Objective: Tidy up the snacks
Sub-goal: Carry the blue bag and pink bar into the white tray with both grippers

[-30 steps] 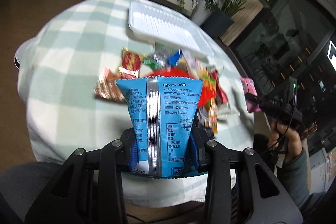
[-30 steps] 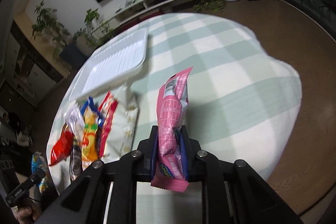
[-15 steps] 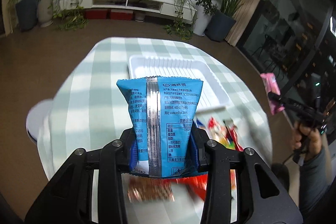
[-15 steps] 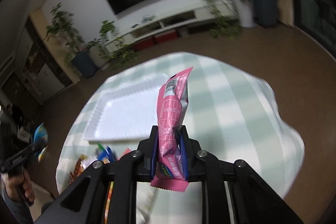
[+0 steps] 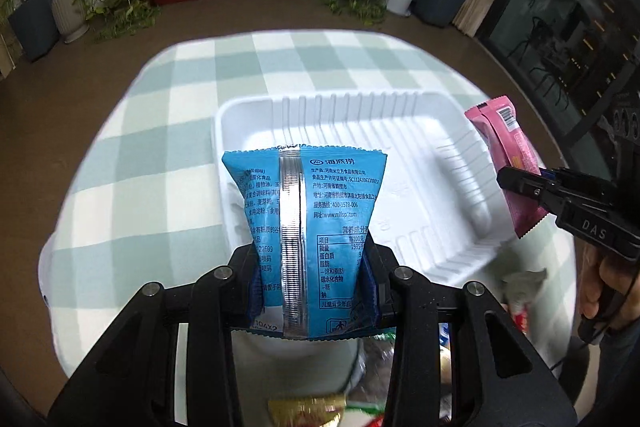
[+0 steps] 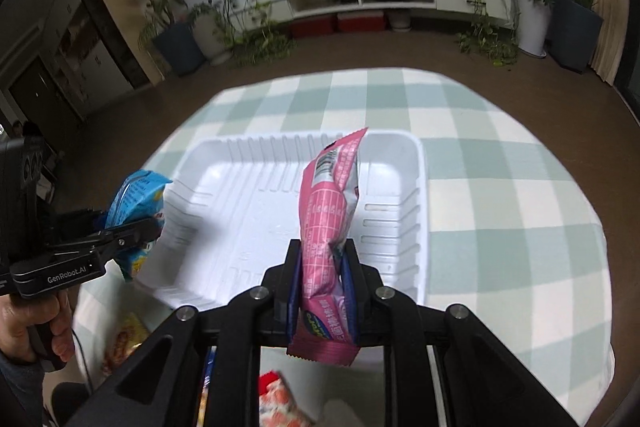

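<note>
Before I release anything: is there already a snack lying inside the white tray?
No. The white tray shows only its bare ribbed floor, while the blue packet and pink packet are clamped in the grippers above it.

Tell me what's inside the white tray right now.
No snacks show inside the white tray: its ribbed floor looks bare. The blue packet in the left tool and the pink packet in the right tool cover part of the floor.

The white tray (image 5: 404, 163) lies bare inside, open from above. Loose snack packets (image 6: 276, 403) crowd the table (image 6: 500, 211) at 6 o'clock of it. From 12 to 3 o'clock, checked cloth lies free.
</note>
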A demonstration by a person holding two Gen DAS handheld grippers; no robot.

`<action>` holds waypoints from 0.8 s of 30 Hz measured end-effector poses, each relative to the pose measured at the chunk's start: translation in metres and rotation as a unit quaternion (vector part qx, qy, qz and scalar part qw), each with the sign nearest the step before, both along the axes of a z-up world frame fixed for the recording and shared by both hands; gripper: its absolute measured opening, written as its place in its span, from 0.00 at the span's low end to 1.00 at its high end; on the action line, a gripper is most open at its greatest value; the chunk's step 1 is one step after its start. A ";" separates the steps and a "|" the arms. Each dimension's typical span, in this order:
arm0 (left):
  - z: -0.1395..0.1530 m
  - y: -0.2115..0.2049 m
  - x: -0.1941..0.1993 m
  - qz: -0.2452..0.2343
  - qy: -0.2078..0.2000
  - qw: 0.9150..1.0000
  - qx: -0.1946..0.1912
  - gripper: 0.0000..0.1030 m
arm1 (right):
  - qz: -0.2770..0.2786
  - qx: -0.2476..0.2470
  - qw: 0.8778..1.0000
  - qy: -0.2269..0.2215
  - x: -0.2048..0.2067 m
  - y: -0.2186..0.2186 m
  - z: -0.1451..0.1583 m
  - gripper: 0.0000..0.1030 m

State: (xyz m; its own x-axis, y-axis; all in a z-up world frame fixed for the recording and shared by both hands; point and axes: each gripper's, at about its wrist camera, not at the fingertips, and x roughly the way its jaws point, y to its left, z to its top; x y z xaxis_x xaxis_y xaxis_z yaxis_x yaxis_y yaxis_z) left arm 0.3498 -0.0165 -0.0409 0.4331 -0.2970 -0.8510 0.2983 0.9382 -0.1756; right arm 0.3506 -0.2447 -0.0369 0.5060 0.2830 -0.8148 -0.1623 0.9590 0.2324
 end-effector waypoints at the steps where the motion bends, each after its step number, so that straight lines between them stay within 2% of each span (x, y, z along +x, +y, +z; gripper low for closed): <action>1: -0.007 -0.001 0.002 0.001 0.004 1.000 0.001 0.35 | 0.001 -0.006 1.000 0.005 0.004 0.002 -0.006 0.19; 4: -0.027 -0.010 0.011 -0.002 0.011 1.000 0.012 0.35 | -0.001 -0.014 1.000 0.017 0.007 0.001 -0.021 0.19; 13: -0.053 -0.033 0.021 -0.014 0.022 0.999 0.043 0.36 | 0.003 -0.039 0.998 0.038 0.016 0.003 -0.044 0.20; 18: -0.055 -0.037 0.022 -0.016 0.010 0.998 0.057 0.37 | 0.004 -0.040 0.998 0.042 0.016 0.000 -0.051 0.22; 19: -0.055 -0.038 0.021 -0.016 0.008 0.998 0.061 0.40 | 0.004 -0.040 0.998 0.042 0.016 0.000 -0.051 0.22; 23: -0.055 -0.041 0.017 -0.019 0.007 0.997 0.074 0.46 | 0.005 -0.045 0.998 0.042 0.016 0.001 -0.050 0.29; 24: -0.054 -0.041 0.016 -0.019 0.008 0.997 0.075 0.46 | 0.003 -0.042 0.998 0.042 0.015 0.000 -0.050 0.33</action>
State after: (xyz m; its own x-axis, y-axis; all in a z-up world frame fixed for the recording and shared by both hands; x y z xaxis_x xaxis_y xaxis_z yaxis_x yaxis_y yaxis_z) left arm 0.3659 -0.0574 -0.0951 0.4100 -0.1818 -0.8938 0.3316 0.9426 -0.0396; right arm 0.3661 -0.2449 -0.0869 0.4333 0.2144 -0.8754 -0.1514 0.9748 0.1638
